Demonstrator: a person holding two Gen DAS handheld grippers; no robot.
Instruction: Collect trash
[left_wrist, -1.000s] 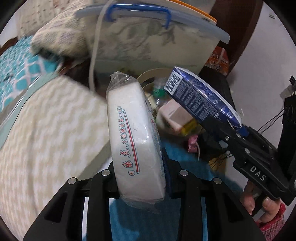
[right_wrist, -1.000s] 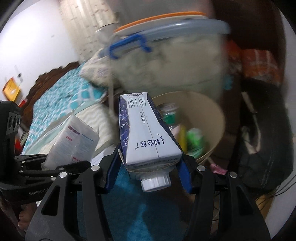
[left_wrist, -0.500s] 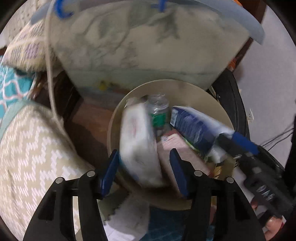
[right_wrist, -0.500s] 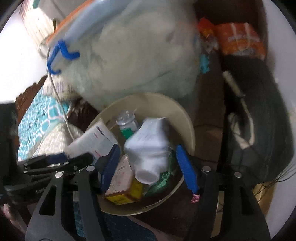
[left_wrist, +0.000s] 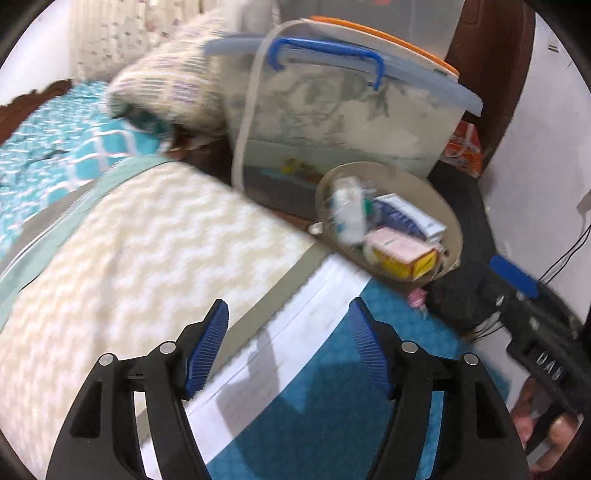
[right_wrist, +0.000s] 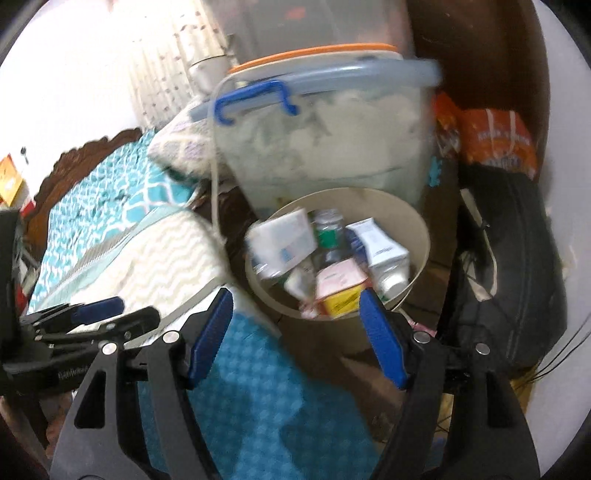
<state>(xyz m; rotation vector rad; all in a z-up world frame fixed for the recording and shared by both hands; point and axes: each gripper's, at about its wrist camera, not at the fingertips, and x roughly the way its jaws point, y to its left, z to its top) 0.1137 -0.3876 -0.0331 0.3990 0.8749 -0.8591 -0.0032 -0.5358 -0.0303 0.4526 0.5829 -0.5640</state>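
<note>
Both the left gripper (left_wrist: 288, 343) and right gripper (right_wrist: 295, 332), jaws just opened and empty, face the round beige bin (right_wrist: 417, 236) at twelve o'clock holding a blue-and-white milk carton (right_wrist: 380, 251) and plastic-wrapped white pack (right_wrist: 280, 240), labels unreadable, a lidded clear storage box (right_wrist: 317, 147) behind.

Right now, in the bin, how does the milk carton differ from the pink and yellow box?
The milk carton is blue and white and taller, standing cap-down against the right wall of the bin. The pink and yellow box is shorter and squarer, lying tilted near the front rim. Both rest inside the bin among other trash, touched by neither gripper.
</note>
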